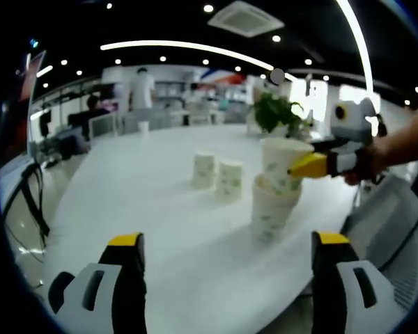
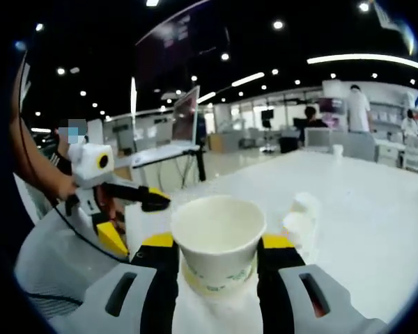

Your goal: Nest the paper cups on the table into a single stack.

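My right gripper (image 2: 218, 245) is shut on a white paper cup (image 2: 218, 233) with a green print. In the left gripper view that held cup (image 1: 281, 161) sits partly inside the mouth of a second cup (image 1: 270, 211) standing on the white table (image 1: 160, 209), with the right gripper (image 1: 303, 167) reaching in from the right. Two more cups (image 1: 203, 169) (image 1: 230, 180) stand upright side by side further back; in the right gripper view they (image 2: 301, 216) are blurred to the right. My left gripper (image 1: 228, 240) is open and low over the near table; the right gripper view has it (image 2: 136, 219) at left.
A potted plant (image 1: 275, 111) stands at the table's far side behind the cups. A small cup (image 1: 143, 126) sits at the distant table edge. Grey chairs (image 1: 397, 216) flank the table's right edge. A person's arm (image 1: 404, 142) holds the right gripper. People stand in the background.
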{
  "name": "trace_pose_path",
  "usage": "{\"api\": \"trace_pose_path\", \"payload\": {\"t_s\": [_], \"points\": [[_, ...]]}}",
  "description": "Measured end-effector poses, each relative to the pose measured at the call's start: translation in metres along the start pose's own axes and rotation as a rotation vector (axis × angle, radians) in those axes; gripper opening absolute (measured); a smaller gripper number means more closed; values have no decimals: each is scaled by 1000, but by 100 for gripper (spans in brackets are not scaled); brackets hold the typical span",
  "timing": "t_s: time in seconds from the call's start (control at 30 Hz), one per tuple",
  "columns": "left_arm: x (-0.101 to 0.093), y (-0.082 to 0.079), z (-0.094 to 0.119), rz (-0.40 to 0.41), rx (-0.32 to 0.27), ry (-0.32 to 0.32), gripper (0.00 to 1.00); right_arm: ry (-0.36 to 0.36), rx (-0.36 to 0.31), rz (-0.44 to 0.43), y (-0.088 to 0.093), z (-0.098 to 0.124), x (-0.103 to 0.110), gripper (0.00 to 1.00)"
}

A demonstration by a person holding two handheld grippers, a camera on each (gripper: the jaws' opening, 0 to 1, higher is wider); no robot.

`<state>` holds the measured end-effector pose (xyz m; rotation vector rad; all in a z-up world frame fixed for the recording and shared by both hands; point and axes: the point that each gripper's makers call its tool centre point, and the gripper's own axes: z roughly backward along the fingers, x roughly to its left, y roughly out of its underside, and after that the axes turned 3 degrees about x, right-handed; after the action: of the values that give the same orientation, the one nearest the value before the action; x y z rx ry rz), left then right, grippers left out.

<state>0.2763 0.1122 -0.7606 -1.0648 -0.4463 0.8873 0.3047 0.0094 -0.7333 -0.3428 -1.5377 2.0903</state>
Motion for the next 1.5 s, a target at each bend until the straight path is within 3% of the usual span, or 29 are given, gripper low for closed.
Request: {"api": "trace_pose_path", "payload": {"t_s": [0.27, 0.37, 0.83, 1.27, 1.3, 1.33, 1.4, 1.5], "points": [[0, 0, 0, 0, 0, 0, 99, 8, 46, 23, 13, -1, 1, 41], [0, 0, 0, 1, 0, 0, 99, 26, 75, 72, 19, -1, -1, 41], [0, 0, 0, 0, -3, -2, 99, 30, 98, 43, 22, -1, -2, 42], [1, -1, 1, 5, -11, -6, 100, 26, 102, 56, 14, 7, -1, 69], [3, -3, 2, -9, -21, -17, 100, 33, 109, 45, 15, 9, -4, 72], [7, -13, 4, -51, -72, -43, 100, 33, 110, 45, 14, 10, -5, 73], [6, -20, 6, -44, -114, -42, 100, 40, 98, 50, 10, 16, -7, 72], [5, -10, 3, -24, -53, -35, 100, 67, 78, 63, 4, 27, -17, 74]]}}
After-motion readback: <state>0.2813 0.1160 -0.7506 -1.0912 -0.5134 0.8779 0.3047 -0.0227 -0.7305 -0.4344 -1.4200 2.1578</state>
